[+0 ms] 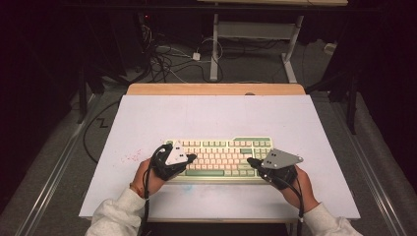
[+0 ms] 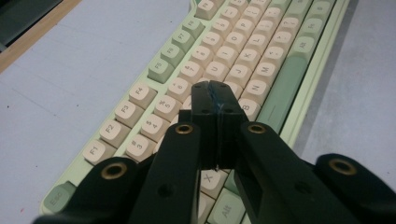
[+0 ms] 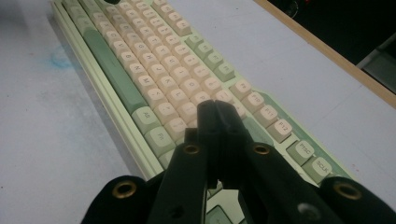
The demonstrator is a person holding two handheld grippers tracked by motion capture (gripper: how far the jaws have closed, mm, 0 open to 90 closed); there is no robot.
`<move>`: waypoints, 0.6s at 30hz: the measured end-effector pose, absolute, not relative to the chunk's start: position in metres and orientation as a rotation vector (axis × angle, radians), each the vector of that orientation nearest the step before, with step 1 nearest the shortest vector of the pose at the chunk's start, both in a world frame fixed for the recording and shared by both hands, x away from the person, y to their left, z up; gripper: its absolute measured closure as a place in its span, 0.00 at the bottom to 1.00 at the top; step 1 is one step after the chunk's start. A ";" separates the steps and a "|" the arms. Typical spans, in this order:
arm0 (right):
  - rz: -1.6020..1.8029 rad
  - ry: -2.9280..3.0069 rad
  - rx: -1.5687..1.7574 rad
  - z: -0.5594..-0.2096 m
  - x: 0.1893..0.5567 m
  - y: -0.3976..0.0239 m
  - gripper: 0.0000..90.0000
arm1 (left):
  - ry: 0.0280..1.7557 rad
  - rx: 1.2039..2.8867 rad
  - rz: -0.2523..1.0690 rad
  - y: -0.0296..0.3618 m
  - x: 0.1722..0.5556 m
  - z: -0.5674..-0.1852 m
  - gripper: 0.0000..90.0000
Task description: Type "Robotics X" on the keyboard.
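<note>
Keyboard (image 1: 220, 160) first: it lay flat on the white table (image 1: 211, 118), close to the person's edge, green frame with cream and green keys. Both grippers hung over it, left gripper (image 2: 215, 93) above the letter rows left of middle, right gripper (image 3: 215, 109) above the rows near the right end of the main block. Fingers on each were pressed together with nothing between them, good for poking keys, not for lifting. By the look of it, a rigid, fairly weighty slab with smooth plastic; caps could pop off if pulled. To move it, take the frame at the two short ends, never the keys. Cables lay on the floor beyond the table.
</note>
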State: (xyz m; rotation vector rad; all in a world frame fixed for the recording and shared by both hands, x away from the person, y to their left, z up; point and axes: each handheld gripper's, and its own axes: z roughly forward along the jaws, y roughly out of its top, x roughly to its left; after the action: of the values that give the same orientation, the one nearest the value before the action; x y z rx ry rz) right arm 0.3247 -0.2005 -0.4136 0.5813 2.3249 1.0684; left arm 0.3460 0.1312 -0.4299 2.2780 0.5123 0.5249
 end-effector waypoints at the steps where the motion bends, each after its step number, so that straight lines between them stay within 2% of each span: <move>1: 1.068 2.325 0.581 -0.414 0.325 -0.200 1.00 | 0.514 2.275 0.526 0.133 0.346 -0.431 0.97; 14: 1.070 2.332 0.577 -0.415 0.326 -0.198 1.00 | 0.549 2.253 0.552 0.149 0.341 -0.431 0.97; 18: 1.071 2.330 0.577 -0.415 0.327 -0.198 1.00 | 0.553 2.249 0.560 0.153 0.338 -0.432 0.93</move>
State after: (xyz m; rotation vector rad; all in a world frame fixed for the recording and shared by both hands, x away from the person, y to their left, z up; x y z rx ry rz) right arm 0.3266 -0.1981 -0.4152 0.5767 2.3297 1.0708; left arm 0.3384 0.1534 -0.4321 2.2493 0.5530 0.5599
